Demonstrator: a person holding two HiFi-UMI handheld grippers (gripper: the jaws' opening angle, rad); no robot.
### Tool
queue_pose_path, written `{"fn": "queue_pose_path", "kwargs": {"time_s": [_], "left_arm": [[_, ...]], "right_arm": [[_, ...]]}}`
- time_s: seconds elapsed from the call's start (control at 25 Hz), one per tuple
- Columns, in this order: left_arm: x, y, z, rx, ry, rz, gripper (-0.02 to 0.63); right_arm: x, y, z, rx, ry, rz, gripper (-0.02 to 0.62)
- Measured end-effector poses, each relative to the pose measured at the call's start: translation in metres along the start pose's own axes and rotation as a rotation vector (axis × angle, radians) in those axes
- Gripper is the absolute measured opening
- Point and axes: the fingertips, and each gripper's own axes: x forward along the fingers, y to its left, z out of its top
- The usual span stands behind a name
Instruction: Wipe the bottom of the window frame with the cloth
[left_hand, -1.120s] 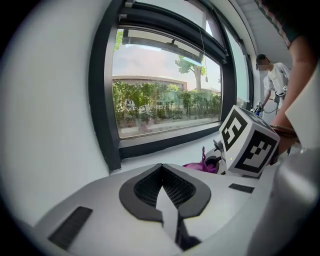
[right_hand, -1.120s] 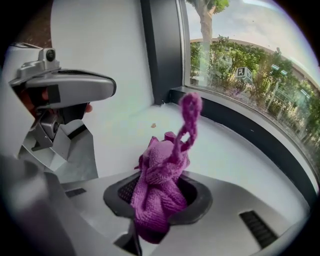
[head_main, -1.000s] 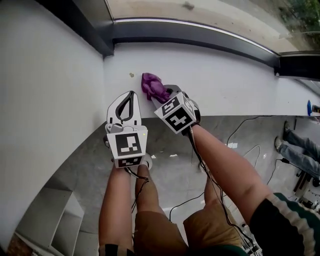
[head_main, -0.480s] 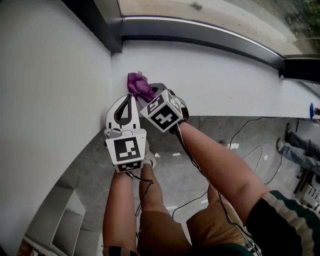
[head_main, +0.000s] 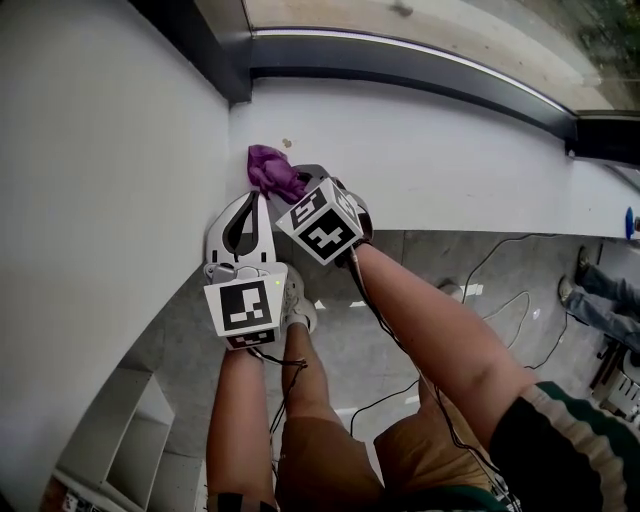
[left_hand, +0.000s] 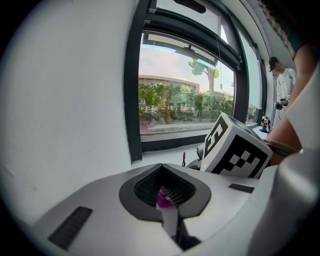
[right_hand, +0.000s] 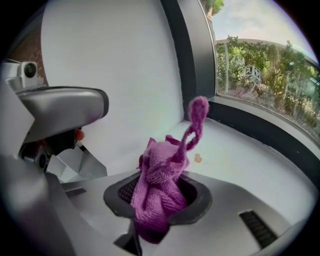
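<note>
Window-sill cleaning in progress: you grip the purple cloth (head_main: 272, 172) in your right gripper (head_main: 291, 190), its jaws clamped tight on the bunched knit, just left of centre in the head view. The cloth sits over the left end of the white sill (head_main: 450, 150), close to the corner where the sill meets the white wall (head_main: 100, 150). It is short of the dark bottom rail of the window frame (head_main: 400, 68), which curves across the top of the frame.

In the right gripper view the cloth (right_hand: 159, 197) fills the hollow between the pads at lower centre, with a twisted loop of it standing up above the jaws. Whether the bundle presses on the sill (right_hand: 240, 165) cannot be told. A small brownish spot (right_hand: 198, 158) lies on the sill just beyond the cloth.

Your left gripper (head_main: 262, 197) lies just left of the right one, its tips beside the cloth. The left gripper view shows its jaws drawn together with nothing clamped, and only a sliver of purple and white shows through the seam at lower centre. The right gripper's marker cube (left_hand: 235, 147) fills the middle right of that view, with the dark rail and greenery behind it. Grey floor (head_main: 180, 340) and black cables (head_main: 500, 250) lie below the sill in the lower half of the head view
</note>
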Motion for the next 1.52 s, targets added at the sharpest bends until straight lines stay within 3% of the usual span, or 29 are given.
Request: {"fn": "queue_pose_path", "kwargs": {"time_s": [0.28, 0.6, 0.84, 0.96, 1.24, 1.52], "left_arm": [[-0.007, -0.015, 0.027, 0.033, -0.010, 0.010, 0.009], [-0.052, -0.076, 0.110, 0.078, -0.038, -0.077, 0.009], [-0.069, -0.144, 0.205, 0.087, -0.124, -0.153, 0.009], [-0.090, -0.178, 0.244, 0.085, -0.124, -0.172, 0.009], [-0.136, -0.240, 0.356, 0.160, -0.229, -0.205, 0.009], [-0.168, -0.287, 0.412, 0.163, -0.281, -0.252, 0.009]], "right_arm": [[-0.053, -0.014, 0.029, 0.030, -0.080, -0.002, 0.124], [-0.192, -0.013, 0.075, 0.079, -0.156, 0.004, 0.124], [-0.312, -0.050, 0.109, 0.058, -0.249, -0.078, 0.124], [-0.371, -0.053, 0.117, 0.058, -0.276, -0.108, 0.124], [-0.496, -0.059, 0.129, 0.081, -0.371, -0.178, 0.124], [-0.604, -0.065, 0.128, 0.100, -0.468, -0.277, 0.124]]}}
